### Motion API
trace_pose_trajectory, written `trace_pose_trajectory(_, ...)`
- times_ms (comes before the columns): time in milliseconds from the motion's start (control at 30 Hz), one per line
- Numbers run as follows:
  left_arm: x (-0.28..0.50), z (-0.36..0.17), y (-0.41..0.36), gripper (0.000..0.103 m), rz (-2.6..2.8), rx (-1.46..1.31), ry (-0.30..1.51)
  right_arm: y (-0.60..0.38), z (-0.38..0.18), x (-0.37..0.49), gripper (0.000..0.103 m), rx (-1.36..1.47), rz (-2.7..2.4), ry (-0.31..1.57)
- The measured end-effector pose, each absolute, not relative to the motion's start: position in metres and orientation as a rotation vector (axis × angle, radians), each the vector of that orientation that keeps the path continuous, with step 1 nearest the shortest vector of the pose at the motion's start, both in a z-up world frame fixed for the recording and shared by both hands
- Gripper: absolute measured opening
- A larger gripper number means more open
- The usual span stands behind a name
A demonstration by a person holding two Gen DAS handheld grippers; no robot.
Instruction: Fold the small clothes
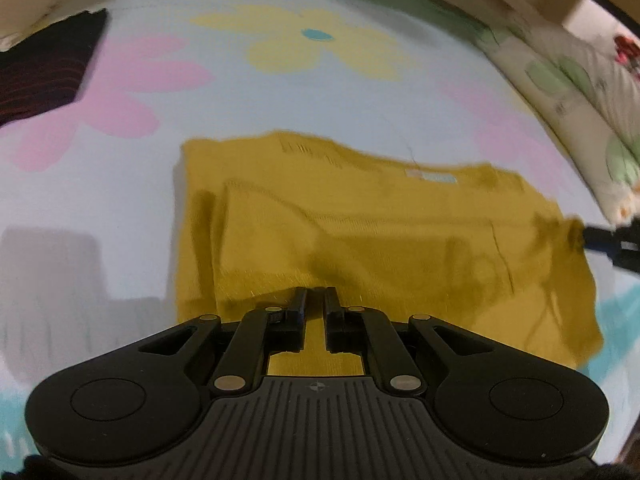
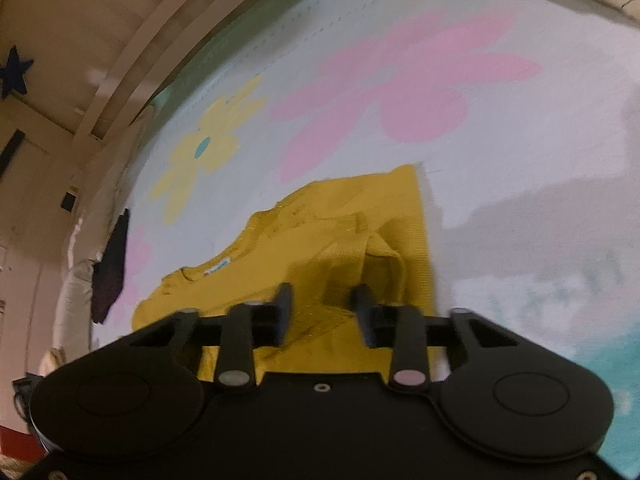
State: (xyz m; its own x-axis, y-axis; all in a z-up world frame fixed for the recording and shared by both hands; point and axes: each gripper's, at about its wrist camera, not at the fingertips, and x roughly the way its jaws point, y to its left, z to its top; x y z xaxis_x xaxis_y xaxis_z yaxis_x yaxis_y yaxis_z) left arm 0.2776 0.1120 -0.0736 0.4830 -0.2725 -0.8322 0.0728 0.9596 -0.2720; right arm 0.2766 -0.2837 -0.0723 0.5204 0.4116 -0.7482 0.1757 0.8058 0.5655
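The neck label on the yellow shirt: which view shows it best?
Left wrist view. The label faces the camera at the far edge of the shirt, pale against the yellow, though blurred. In the right wrist view the label is small, slanted and seen from the side; its print is unreadable in both.

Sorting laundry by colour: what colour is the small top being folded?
Mustard yellow top; clearest in the left wrist view.
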Motion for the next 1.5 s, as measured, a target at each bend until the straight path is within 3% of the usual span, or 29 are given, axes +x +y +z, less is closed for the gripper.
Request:
trace_pose_trajectory(333, 0.309, -0.065, 0.123, 0.008, -0.043, -0.336, 0.948, -0.287, -0.07, 0.292, 0.031, 0.761, 0.107, 0.908)
trace_pose_trajectory(633, 0.25, -0.048, 0.095, 0.008, -0.282, -0.105, 0.865, -0.26, -0.037, 0.261, 0.031, 0.416, 0.245, 0.879)
trace_pose_trajectory(967, 0.231, -0.08, 0.067, 0.008, -0.427, 0.043, 0.925, -0.175, -0.066, 0.229, 0.031, 0.037, 0.459, 0.956)
trace_pose_trajectory(1500, 0.3, -0.08, 0.083, 0.008, -0.251, -0.042, 0.869, -0.152, -0.084, 0.28, 0.031, -0.011, 0.353, 0.871)
